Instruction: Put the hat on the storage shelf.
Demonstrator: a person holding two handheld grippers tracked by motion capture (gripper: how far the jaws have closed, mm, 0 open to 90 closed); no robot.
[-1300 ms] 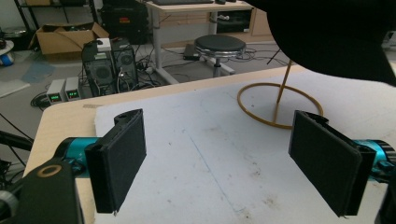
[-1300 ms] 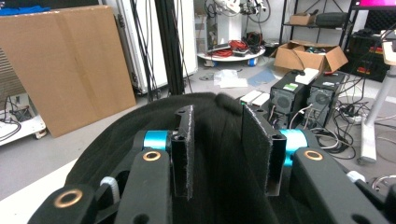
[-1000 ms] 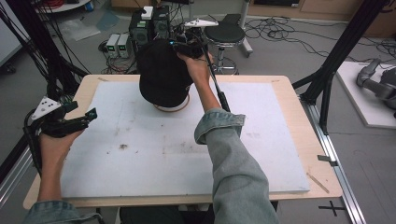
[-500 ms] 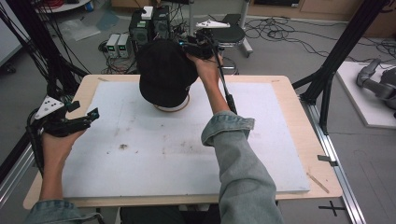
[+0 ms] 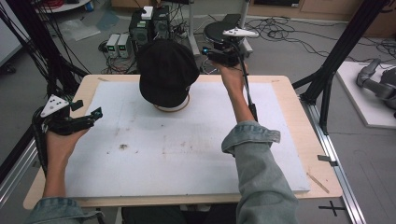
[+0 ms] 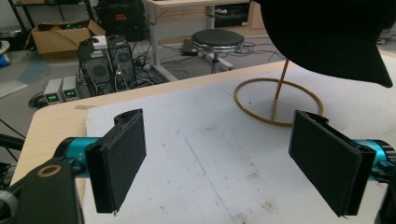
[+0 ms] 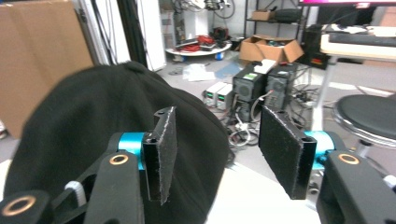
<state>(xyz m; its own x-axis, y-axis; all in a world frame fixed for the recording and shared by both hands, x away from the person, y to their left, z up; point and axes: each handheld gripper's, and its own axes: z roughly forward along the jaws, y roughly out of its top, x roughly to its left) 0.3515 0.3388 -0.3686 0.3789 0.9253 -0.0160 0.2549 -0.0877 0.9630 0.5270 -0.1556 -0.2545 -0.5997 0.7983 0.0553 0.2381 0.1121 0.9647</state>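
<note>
The black cap (image 5: 166,71) sat on a gold wire stand (image 6: 277,101) at the table's far middle. The brim, seen from the left gripper (image 6: 229,168), pointed rightward. Both grippers were open; the right gripper (image 7: 217,149) was beside the cap.

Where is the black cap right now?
High view: the black cap sits on a gold wire stand at the table's far middle, just left of the right gripper.

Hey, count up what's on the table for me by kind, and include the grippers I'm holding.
Black caps: 1
Gold wire stands under the cap: 1
White mats: 1
Hand-held grippers: 2, left gripper and right gripper
Total: 5
</note>
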